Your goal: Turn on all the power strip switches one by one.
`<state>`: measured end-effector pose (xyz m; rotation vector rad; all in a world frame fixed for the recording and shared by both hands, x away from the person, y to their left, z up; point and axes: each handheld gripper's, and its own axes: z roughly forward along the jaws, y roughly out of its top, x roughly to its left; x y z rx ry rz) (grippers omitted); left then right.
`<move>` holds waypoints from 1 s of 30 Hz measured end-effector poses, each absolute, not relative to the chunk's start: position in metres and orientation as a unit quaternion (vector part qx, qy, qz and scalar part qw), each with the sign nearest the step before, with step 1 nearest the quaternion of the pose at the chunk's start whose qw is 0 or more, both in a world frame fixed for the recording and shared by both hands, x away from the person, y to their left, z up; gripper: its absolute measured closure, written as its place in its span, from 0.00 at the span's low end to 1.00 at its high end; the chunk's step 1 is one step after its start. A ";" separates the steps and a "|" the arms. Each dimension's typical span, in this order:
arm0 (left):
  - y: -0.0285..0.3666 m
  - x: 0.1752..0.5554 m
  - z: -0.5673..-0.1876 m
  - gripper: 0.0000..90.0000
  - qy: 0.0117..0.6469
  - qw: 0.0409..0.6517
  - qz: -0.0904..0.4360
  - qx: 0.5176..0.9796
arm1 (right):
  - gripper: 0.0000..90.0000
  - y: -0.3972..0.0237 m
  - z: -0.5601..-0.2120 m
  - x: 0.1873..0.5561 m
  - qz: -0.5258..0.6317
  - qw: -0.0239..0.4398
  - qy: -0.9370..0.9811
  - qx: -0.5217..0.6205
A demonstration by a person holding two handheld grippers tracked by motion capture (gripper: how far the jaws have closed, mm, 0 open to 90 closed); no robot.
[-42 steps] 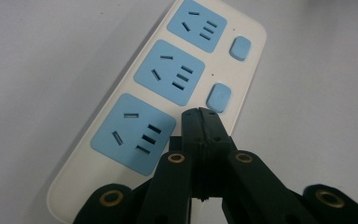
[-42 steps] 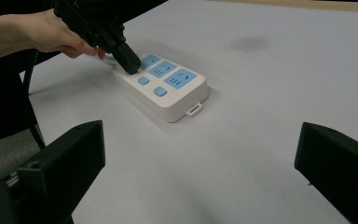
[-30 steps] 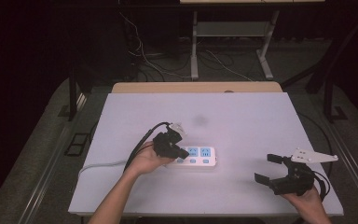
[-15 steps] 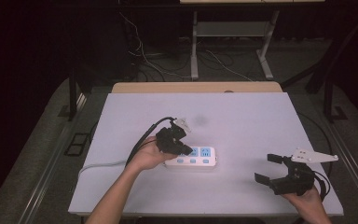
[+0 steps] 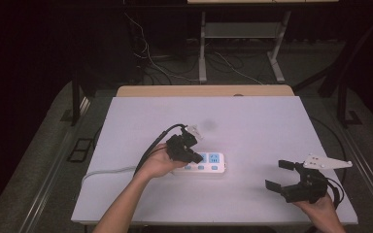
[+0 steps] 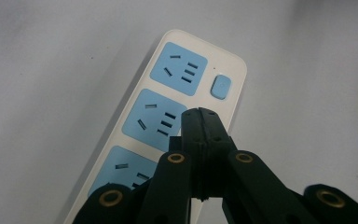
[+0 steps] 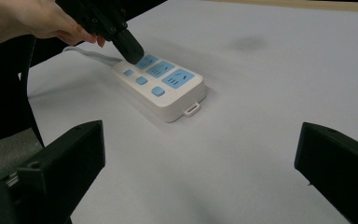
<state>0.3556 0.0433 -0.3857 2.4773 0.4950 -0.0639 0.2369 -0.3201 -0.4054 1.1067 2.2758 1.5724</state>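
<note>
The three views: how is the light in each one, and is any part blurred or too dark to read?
High view: the table is evenly lit, the floor around it almost black, with a faint smudge of shadow near the middle. Left gripper view: the power strip is sharp, while the closed fingers are near and a little soft. Right gripper view: the strip is clear, the near black fingers blurred.
</note>
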 end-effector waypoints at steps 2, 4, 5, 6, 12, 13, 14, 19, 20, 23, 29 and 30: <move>0.043 0.355 -0.387 1.00 0.187 0.304 -0.024 0.934 | 0.02 -0.320 -0.405 0.237 0.526 0.081 0.762 0.369; 0.042 0.355 -0.390 1.00 0.188 0.303 -0.025 0.934 | 0.02 -0.320 -0.405 0.237 0.525 0.081 0.762 0.370; 0.042 0.354 -0.392 1.00 0.189 0.304 -0.026 0.933 | 0.02 -0.320 -0.405 0.237 0.525 0.081 0.762 0.370; 0.041 0.354 -0.394 1.00 0.190 0.304 -0.028 0.933 | 0.02 -0.320 -0.405 0.237 0.525 0.081 0.763 0.369; 0.039 0.354 -0.399 1.00 0.187 0.302 -0.032 0.934 | 0.02 -0.320 -0.406 0.237 0.524 0.081 0.763 0.369; 0.038 0.354 -0.400 1.00 0.188 0.303 -0.033 0.934 | 0.02 -0.320 -0.406 0.237 0.524 0.081 0.764 0.369; 0.038 0.353 -0.400 1.00 0.188 0.303 -0.033 0.934 | 0.02 -0.320 -0.406 0.237 0.524 0.081 0.764 0.369; 0.036 0.353 -0.403 1.00 0.187 0.301 -0.034 0.935 | 0.02 -0.320 -0.406 0.237 0.523 0.081 0.764 0.368; 0.036 0.353 -0.403 1.00 0.189 0.303 -0.034 0.933 | 0.02 -0.320 -0.406 0.237 0.523 0.082 0.764 0.368; 0.035 0.352 -0.404 1.00 0.192 0.308 -0.038 0.931 | 0.02 -0.320 -0.406 0.237 0.524 0.081 0.764 0.369; 0.034 0.352 -0.404 1.00 0.192 0.304 -0.037 0.932 | 0.02 -0.320 -0.405 0.237 0.523 0.081 0.764 0.369; 0.034 0.351 -0.404 1.00 0.191 0.303 -0.037 0.933 | 0.02 -0.320 -0.405 0.237 0.523 0.081 0.764 0.368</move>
